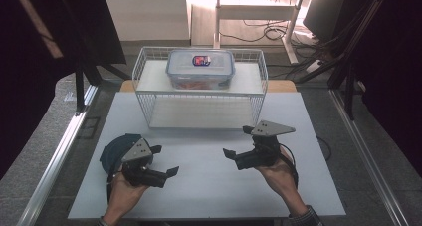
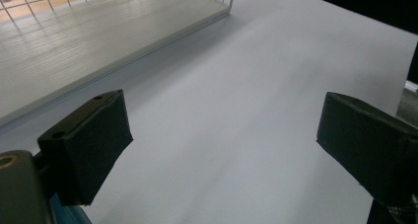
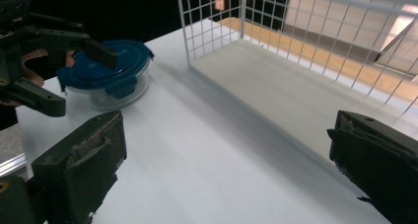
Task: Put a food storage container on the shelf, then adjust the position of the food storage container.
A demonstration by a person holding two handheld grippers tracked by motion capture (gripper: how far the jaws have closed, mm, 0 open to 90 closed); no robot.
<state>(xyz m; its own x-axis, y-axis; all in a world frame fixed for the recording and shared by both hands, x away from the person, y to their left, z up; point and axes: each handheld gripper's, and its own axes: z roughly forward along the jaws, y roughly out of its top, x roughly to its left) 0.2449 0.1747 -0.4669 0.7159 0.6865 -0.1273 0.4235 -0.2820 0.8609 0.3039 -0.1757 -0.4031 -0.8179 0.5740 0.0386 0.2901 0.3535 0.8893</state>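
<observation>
A person is holding a tool in each hand over the white bench (image 1: pixel 209 186), and both are standing released, gripping nothing. The left tool (image 1: pixel 166 164) is sitting in the lower left of the high view, its jaws spread wide and pointing toward the middle of the frame. Just behind it, touching or nearly touching the hand, a round container with a blue lid (image 1: pixel 113 151) is resting on the bench; in the right gripper view the same container is showing at upper left (image 3: pixel 106 76), clear-walled, its lid clipped on, with the left tool hanging just in front of it. The right tool (image 1: pixel 239 145) is hovering right of centre in the high view, jaws likewise apart over bare bench.

At the top centre of the high view a white wire rack (image 1: pixel 149 71) is standing with a lower shelf and an upper deck; a rectangular lidded box (image 1: pixel 200 69) with reddish contents is sitting on the upper deck.

Judging by the layout, the work is at its opening step: the blue-lidded container is the nearest thing and is not yet grasped. The next move is likely calling for the left tool to swing back toward the container, straddle its rim or a lid clip with open jaws, and close firmly before lifting, probably toward the rack's lower shelf.
</observation>
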